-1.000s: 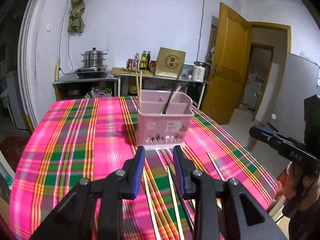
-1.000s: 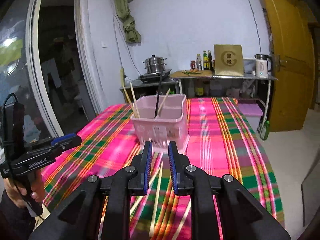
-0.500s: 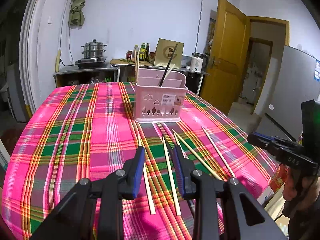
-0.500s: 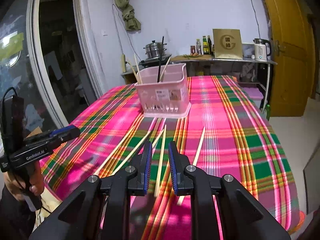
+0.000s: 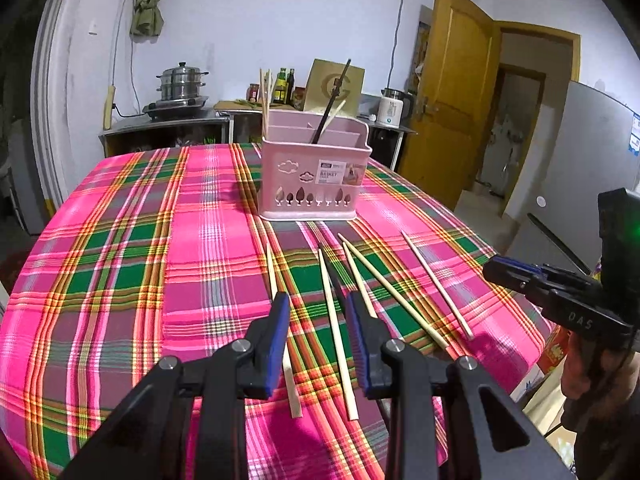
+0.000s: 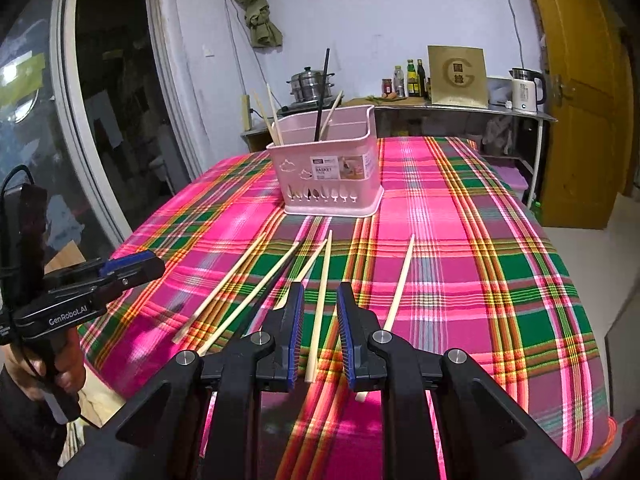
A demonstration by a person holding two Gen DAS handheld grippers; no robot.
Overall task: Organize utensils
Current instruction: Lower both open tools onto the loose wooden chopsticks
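Five pale wooden chopsticks and one black chopstick lie loose on the plaid cloth of the worktop, fanned out just in front of the pink utensil basket. The basket stands upright near the middle of the worktop, farther from the person than the loose sticks, and already holds a few pale chopsticks in its left compartment plus a black one and a pale one leaning in a rear compartment.

The left claw hovers above the near ends of the loose sticks, released, its blue-padded fingers apart with nothing between them. In the right wrist view the right claw hangs over the same fan from the basket's near side, likewise released and empty, a pale stick showing on the cloth below the gap. Each claw appears at the edge of the other's view, gripped by a hand.

Behind the basket, against the wall, a counter carries a steel steamer pot, bottles, a gold box and a white kettle.
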